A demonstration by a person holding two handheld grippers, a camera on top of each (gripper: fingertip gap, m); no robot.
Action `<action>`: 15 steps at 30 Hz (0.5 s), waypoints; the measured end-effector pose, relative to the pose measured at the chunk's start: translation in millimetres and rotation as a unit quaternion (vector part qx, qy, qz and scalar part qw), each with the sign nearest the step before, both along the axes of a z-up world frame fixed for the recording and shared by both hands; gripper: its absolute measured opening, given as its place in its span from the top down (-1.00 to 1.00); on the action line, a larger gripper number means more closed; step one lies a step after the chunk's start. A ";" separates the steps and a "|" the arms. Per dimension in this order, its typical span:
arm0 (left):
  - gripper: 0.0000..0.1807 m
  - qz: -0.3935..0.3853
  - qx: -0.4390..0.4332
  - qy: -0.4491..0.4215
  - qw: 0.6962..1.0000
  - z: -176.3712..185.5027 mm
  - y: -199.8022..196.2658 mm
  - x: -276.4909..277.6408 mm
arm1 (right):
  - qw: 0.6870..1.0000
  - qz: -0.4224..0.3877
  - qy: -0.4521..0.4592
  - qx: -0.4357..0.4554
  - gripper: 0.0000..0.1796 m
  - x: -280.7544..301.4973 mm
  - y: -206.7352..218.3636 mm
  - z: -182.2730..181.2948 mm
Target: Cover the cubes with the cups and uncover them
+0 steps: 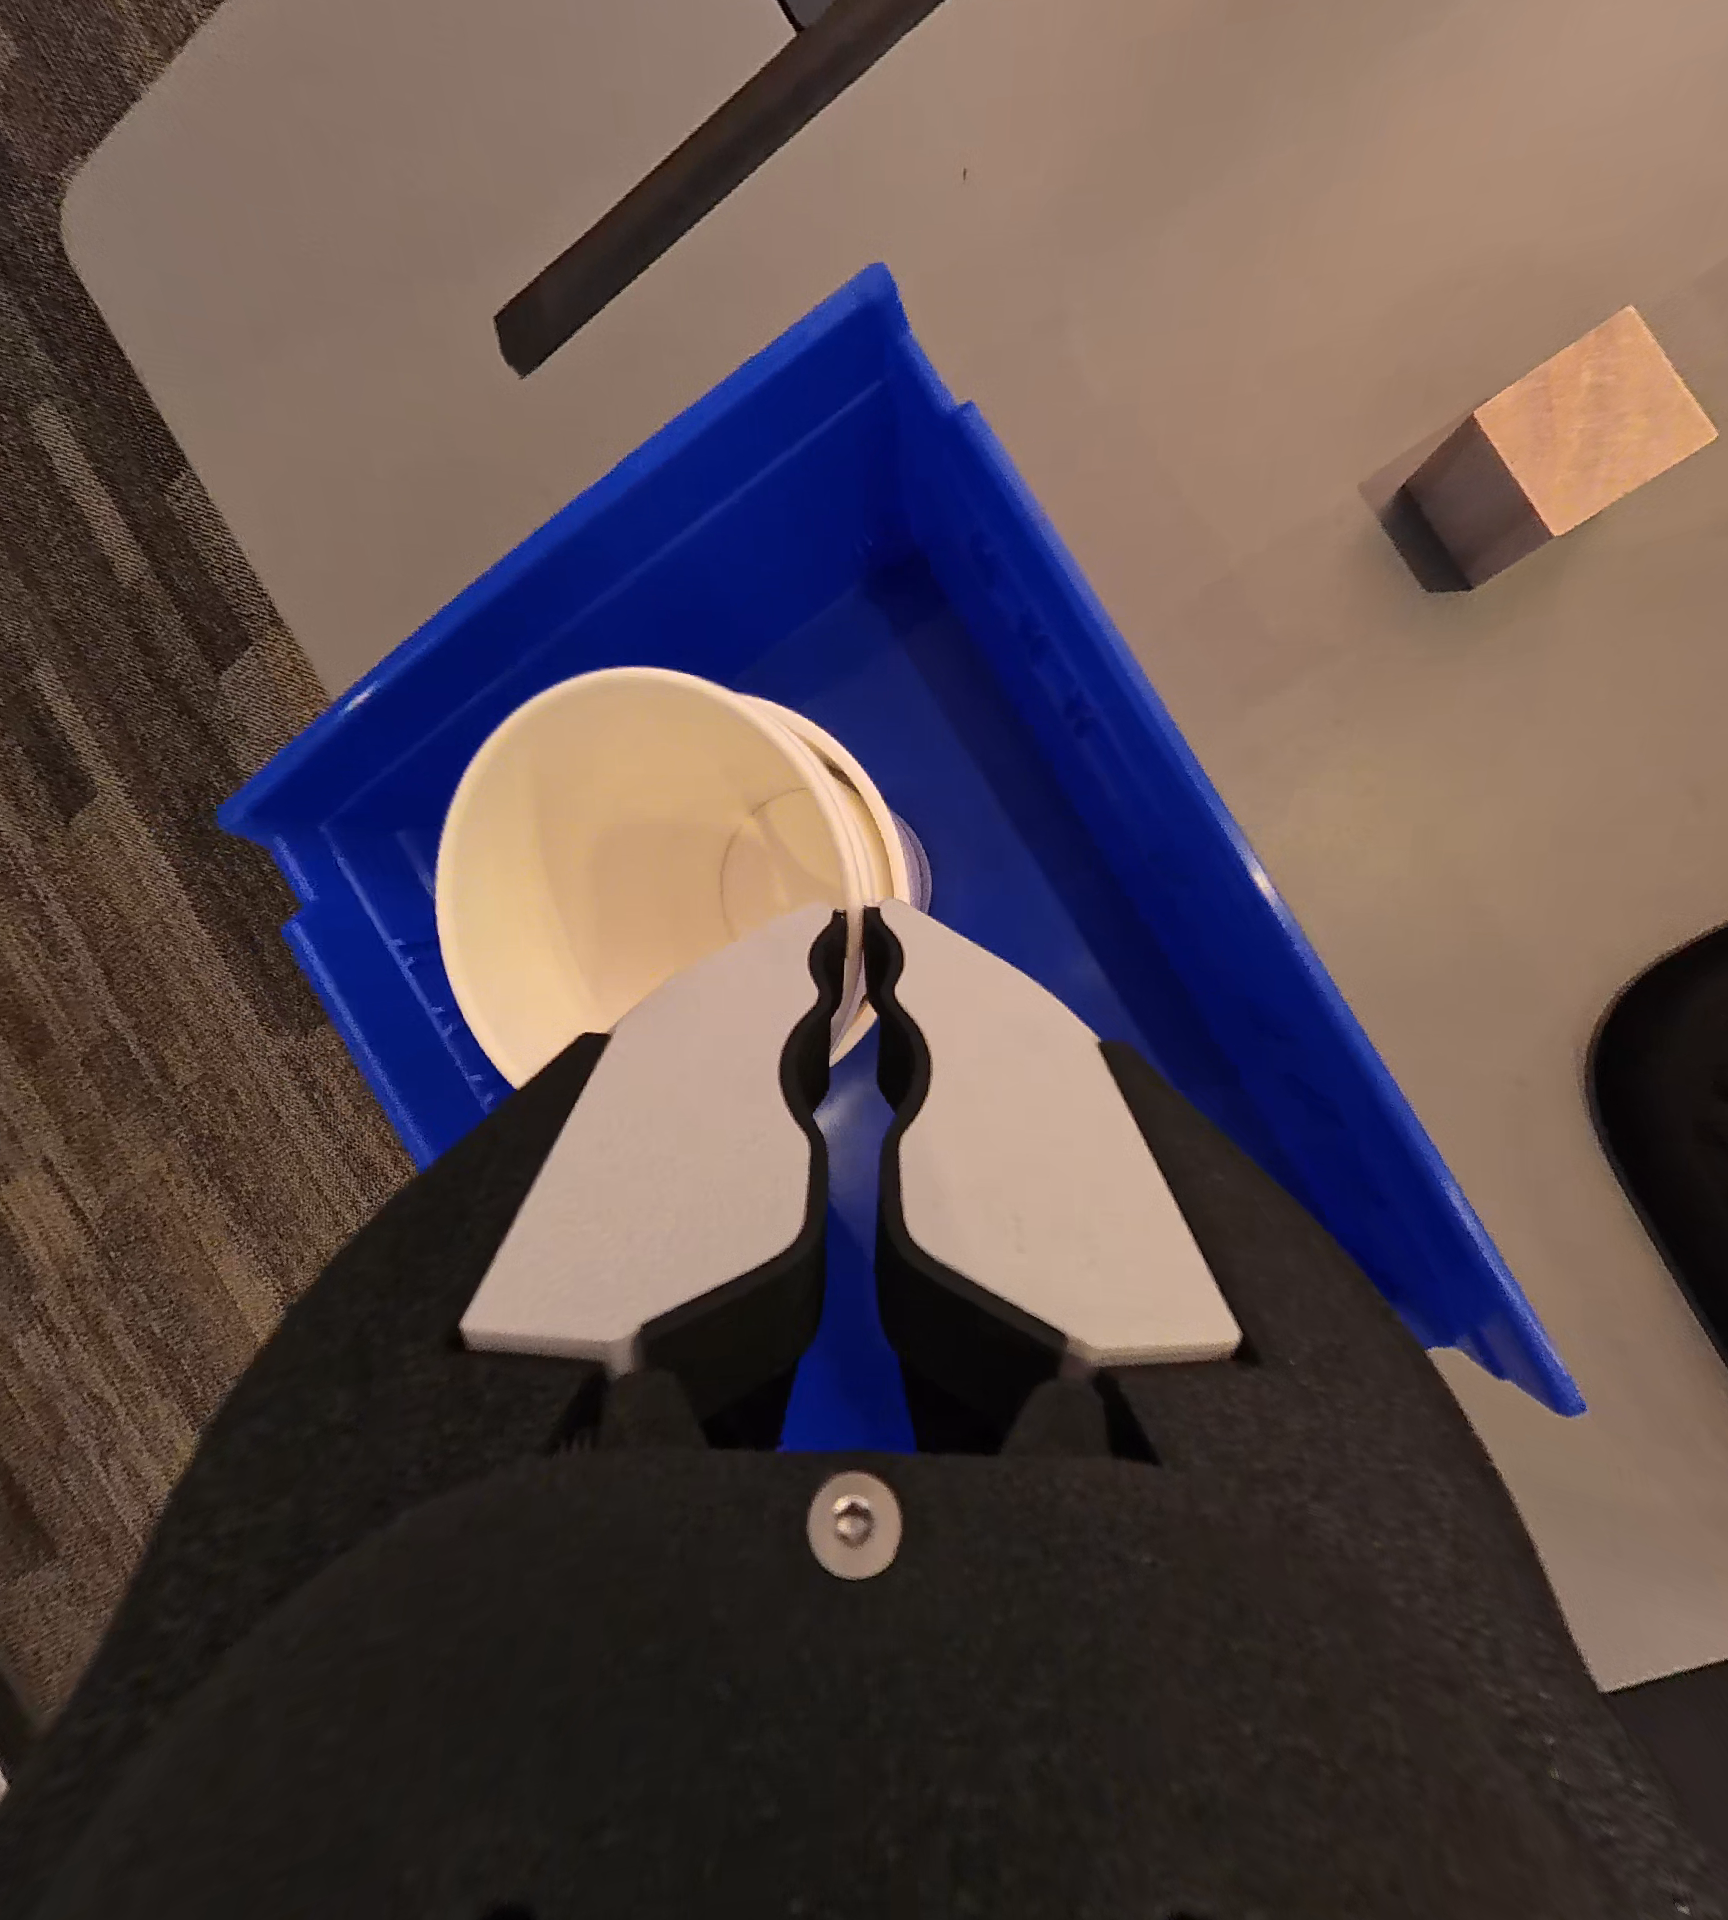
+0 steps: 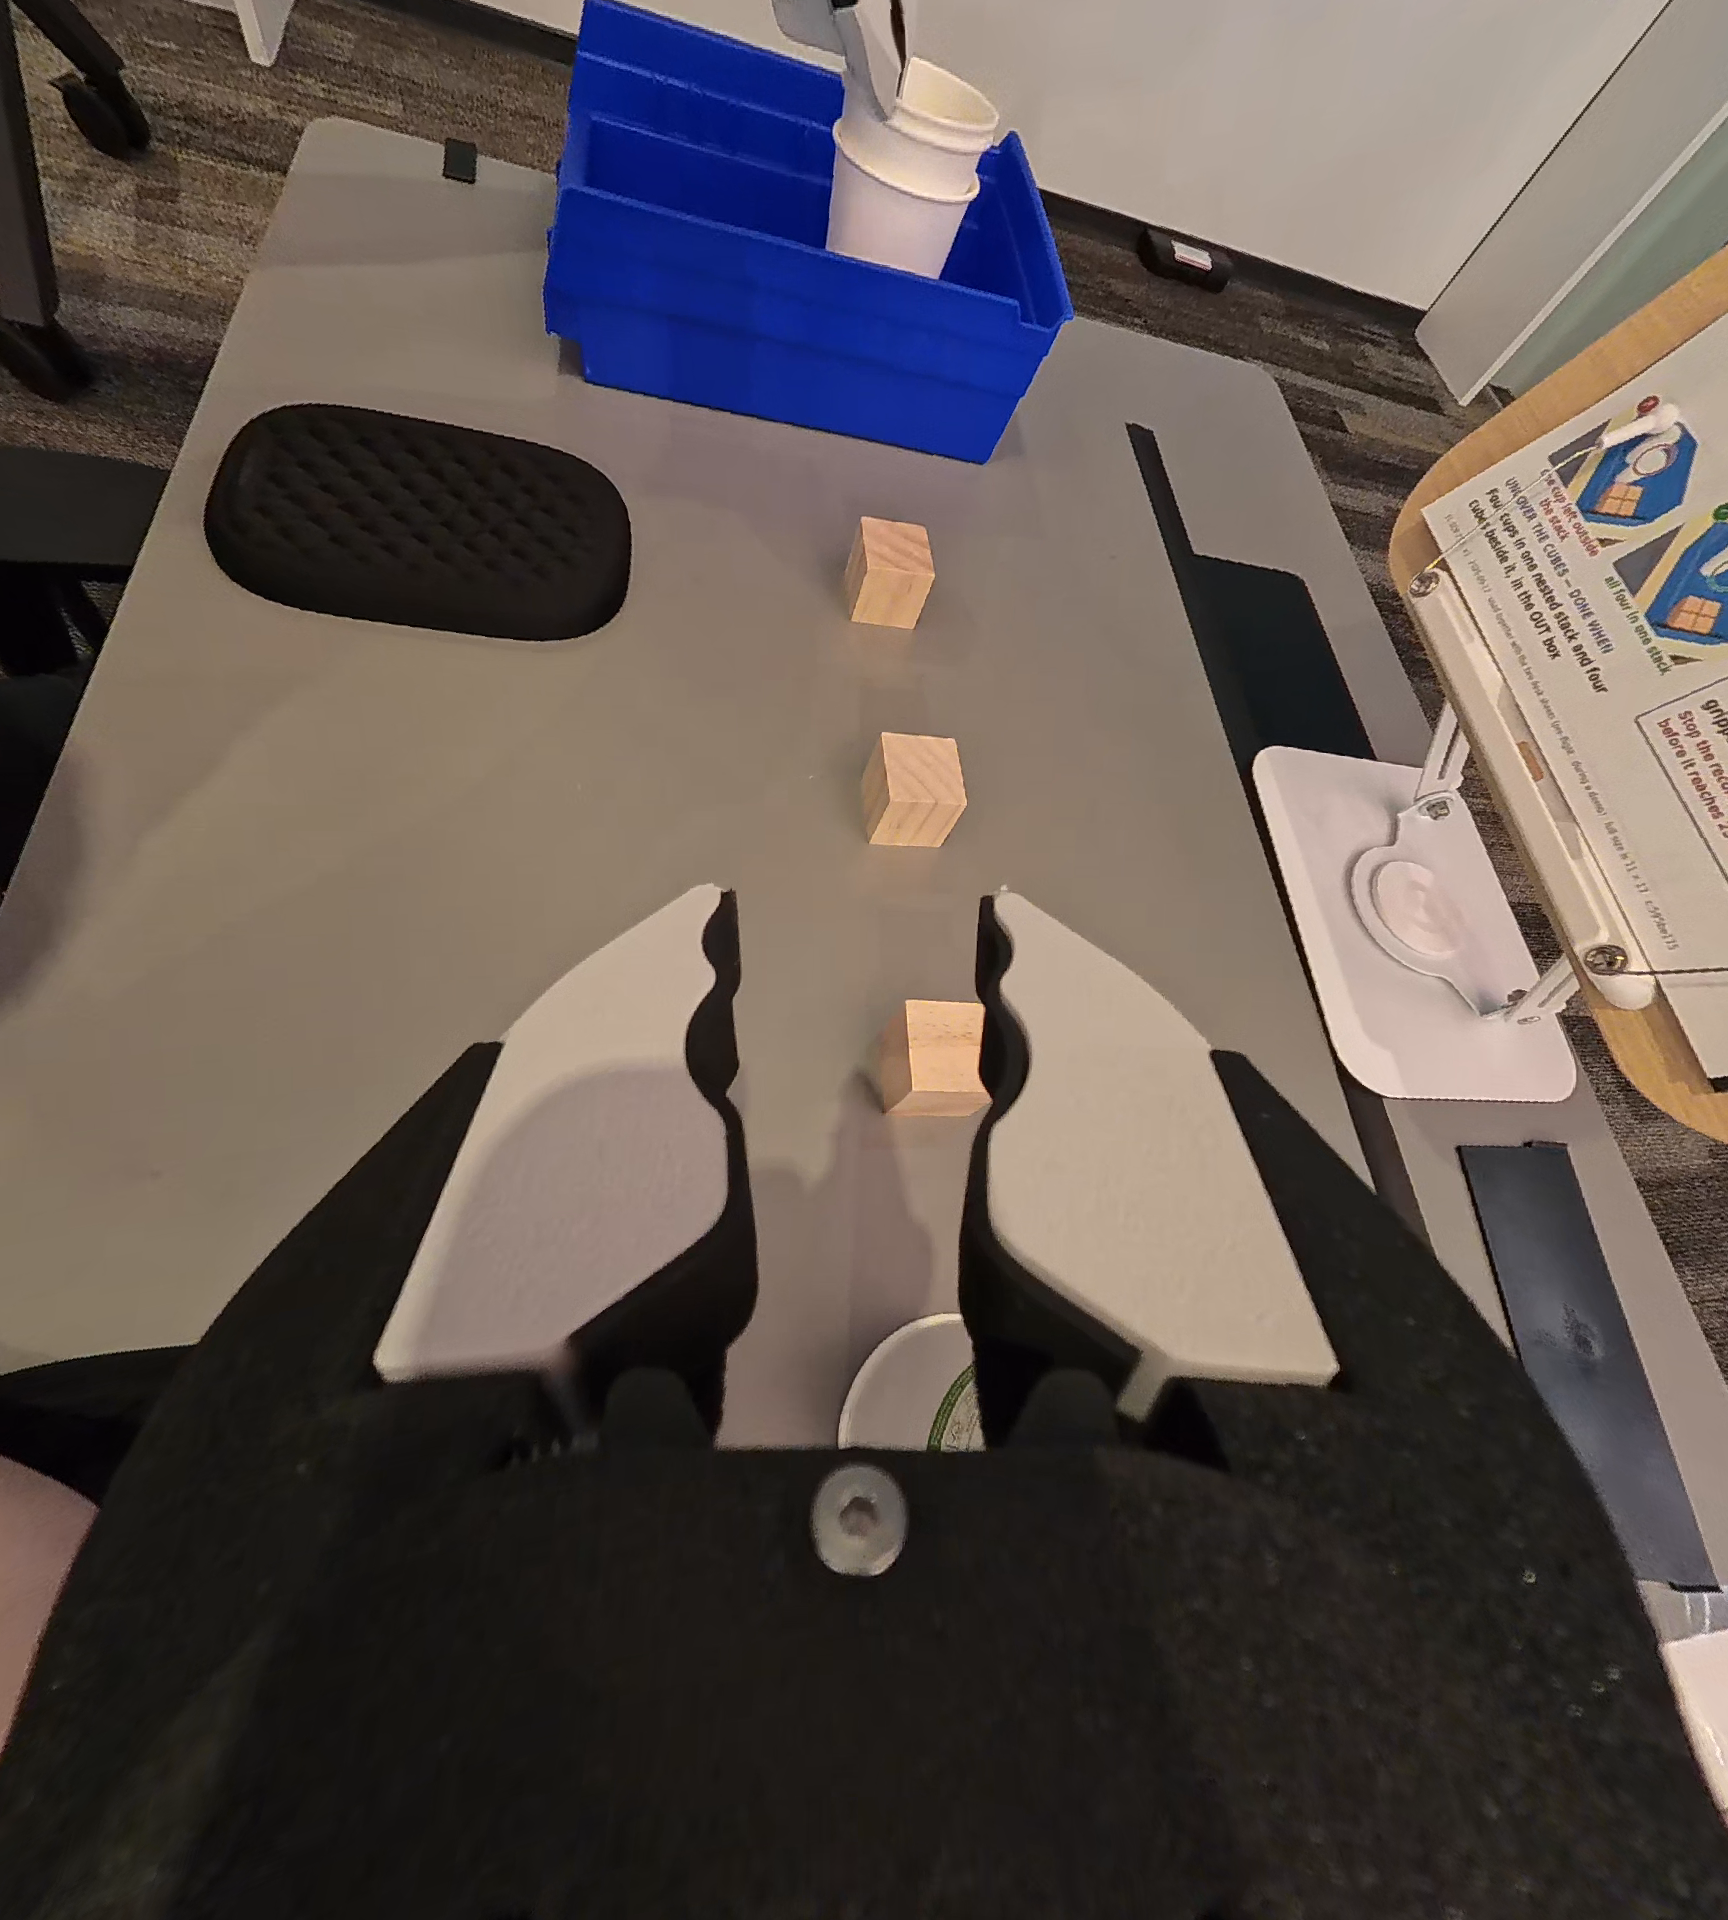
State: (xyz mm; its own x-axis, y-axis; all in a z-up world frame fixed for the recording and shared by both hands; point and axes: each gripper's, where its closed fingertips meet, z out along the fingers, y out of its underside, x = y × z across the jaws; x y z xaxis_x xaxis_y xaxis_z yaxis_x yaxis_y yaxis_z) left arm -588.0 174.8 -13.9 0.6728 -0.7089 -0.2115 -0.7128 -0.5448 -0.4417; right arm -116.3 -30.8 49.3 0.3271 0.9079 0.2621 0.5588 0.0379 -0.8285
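Left claw (image 1: 854, 916) pinches cup (image 1: 631, 862) rim; instruction sheet (image 2: 1691, 582) right.

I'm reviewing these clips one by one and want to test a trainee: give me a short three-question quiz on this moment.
1. True or false: the left tool is shut on the rim of the top cup of the stack in the blue bin.
2. How many wooden cubes lie bare on the grey table? A) two B) three C) four
3. Fill in: the right tool is ____, holding nothing.

Key
1. True; the cup is tilted above the stack.
2. B: far cube, middle cube, near cube. An upturned cup stands nearer still.
3. open
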 end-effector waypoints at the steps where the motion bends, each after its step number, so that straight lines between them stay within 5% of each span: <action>1: 0.98 0.001 -0.003 0.001 1.000 -1.9 -0.6 0.4 | 1.000 0.000 0.000 -0.001 0.52 0.1 -0.1 -0.4; 7: 0.85 0.018 -0.039 0.000 0.999 -16.5 -3.8 4.3 | 1.000 -0.002 -0.004 -0.004 0.53 1.3 0.0 -2.6; 15: 0.95 0.027 -0.051 -0.005 0.998 -19.1 -1.4 6.9 | 1.000 -0.001 -0.007 -0.011 0.54 2.9 -0.6 -6.3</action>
State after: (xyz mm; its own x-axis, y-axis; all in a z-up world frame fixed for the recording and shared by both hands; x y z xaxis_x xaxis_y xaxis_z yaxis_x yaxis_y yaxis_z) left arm -581.1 173.4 -33.0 0.7121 -0.6893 -0.1331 -0.6772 -0.6243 -0.3894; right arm -113.4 -31.3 43.0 0.3252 0.9129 0.2466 0.5711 0.0182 -0.8207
